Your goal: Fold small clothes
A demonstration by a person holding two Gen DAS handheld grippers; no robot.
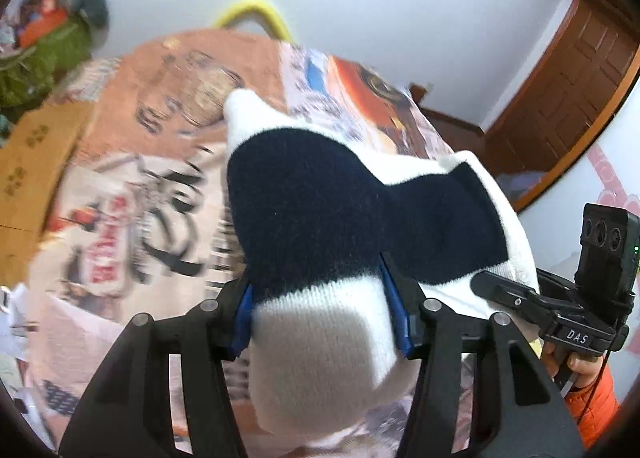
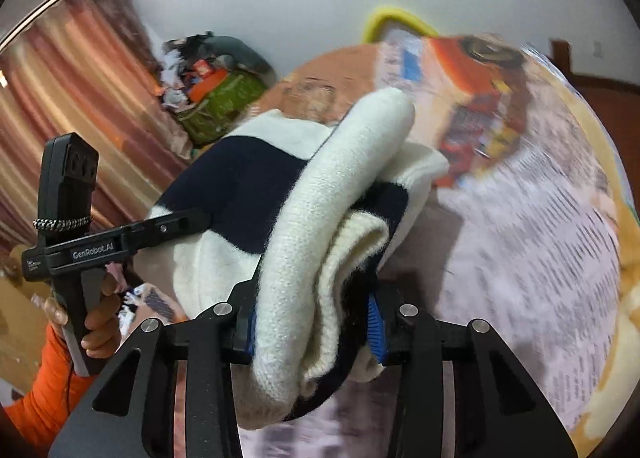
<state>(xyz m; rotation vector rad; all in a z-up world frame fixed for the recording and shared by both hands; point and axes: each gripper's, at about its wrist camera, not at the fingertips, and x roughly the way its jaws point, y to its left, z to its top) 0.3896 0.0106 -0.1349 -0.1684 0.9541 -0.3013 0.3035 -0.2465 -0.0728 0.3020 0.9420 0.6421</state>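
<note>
A white and navy knitted garment (image 1: 320, 218) is held in the air above the printed table cover (image 1: 132, 162). My left gripper (image 1: 324, 318) is shut on one white end of it, its blue pads pressed into the cloth. My right gripper (image 2: 314, 322) is shut on the other end, where the garment (image 2: 320, 218) is bunched and rolled in thick folds. The right gripper also shows at the right of the left wrist view (image 1: 552, 298). The left gripper also shows at the left of the right wrist view (image 2: 132, 234). Both hold the cloth stretched between them.
A round table with a printed cover (image 2: 540, 218) lies below. A cardboard box (image 1: 28, 162) stands at the left. A green bag of clutter (image 2: 224, 98) sits by the wall near curtains (image 2: 72, 98). A wooden door (image 1: 568, 78) is at the right.
</note>
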